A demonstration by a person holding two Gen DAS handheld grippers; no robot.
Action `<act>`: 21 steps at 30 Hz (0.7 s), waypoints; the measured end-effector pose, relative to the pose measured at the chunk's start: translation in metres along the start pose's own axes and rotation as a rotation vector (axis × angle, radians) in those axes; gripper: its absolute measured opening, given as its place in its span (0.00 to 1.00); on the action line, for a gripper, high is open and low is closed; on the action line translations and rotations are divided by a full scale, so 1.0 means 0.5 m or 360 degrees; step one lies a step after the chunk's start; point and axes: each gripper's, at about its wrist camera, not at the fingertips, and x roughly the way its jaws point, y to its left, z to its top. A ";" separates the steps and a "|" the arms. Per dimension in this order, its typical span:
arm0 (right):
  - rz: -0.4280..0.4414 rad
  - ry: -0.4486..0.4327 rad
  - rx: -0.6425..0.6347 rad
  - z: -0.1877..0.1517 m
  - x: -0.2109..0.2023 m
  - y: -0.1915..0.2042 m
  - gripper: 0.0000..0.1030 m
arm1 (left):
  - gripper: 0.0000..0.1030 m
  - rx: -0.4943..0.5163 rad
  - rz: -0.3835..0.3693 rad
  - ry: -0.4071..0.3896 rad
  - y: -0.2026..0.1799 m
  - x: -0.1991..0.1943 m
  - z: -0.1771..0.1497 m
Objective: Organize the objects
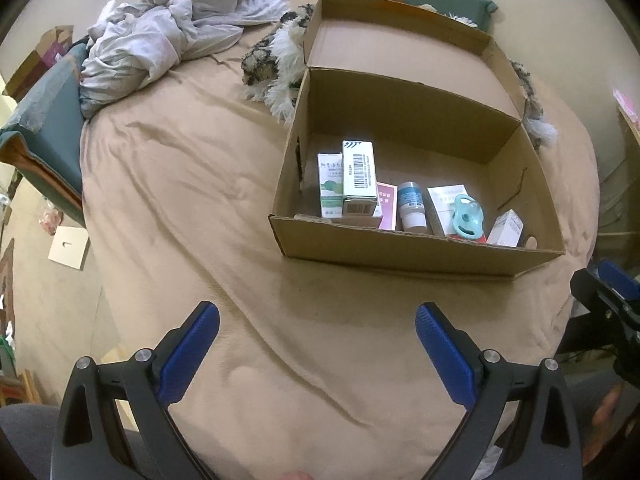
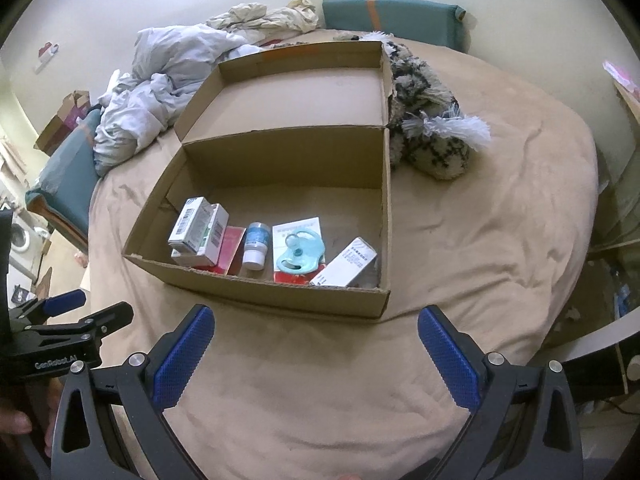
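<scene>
An open cardboard box (image 1: 400,252) (image 2: 260,296) lies on a tan bedsheet, its lid folded back. Along its near wall sit white medicine cartons (image 1: 358,182) (image 2: 198,230), a pink packet (image 1: 387,204), a small blue-labelled bottle (image 1: 412,206) (image 2: 256,246), a teal pacifier (image 1: 466,216) (image 2: 298,254) on a white leaflet, and a small white carton (image 1: 506,228) (image 2: 346,266). My left gripper (image 1: 316,340) is open and empty, hovering over the sheet short of the box. My right gripper (image 2: 316,340) is open and empty, also short of the box.
A crumpled white sheet (image 1: 172,32) (image 2: 160,92) lies at the back left. A fluffy speckled cushion (image 1: 276,64) (image 2: 432,128) lies against the box lid. Teal pillows (image 1: 52,128) (image 2: 392,16) stand at the bed edges. The left gripper shows at the right wrist view's left edge (image 2: 60,336).
</scene>
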 end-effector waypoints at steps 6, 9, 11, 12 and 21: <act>-0.0004 -0.0008 0.0018 0.002 0.003 -0.003 1.00 | 0.95 -0.0009 0.0001 0.0011 -0.001 0.005 0.000; -0.0004 -0.0012 0.0016 0.003 0.003 -0.003 1.00 | 0.95 -0.0004 0.0005 0.0006 -0.003 0.006 -0.002; -0.0003 -0.0014 0.0020 0.003 0.003 -0.003 1.00 | 0.95 -0.0008 0.0012 0.0005 -0.005 0.008 -0.004; -0.0004 -0.0014 0.0021 0.002 0.003 -0.004 1.00 | 0.95 -0.0007 0.0014 0.0007 -0.006 0.008 -0.004; -0.0001 -0.0020 0.0028 0.003 0.003 -0.007 1.00 | 0.95 -0.0014 0.0027 0.0009 -0.006 0.010 -0.006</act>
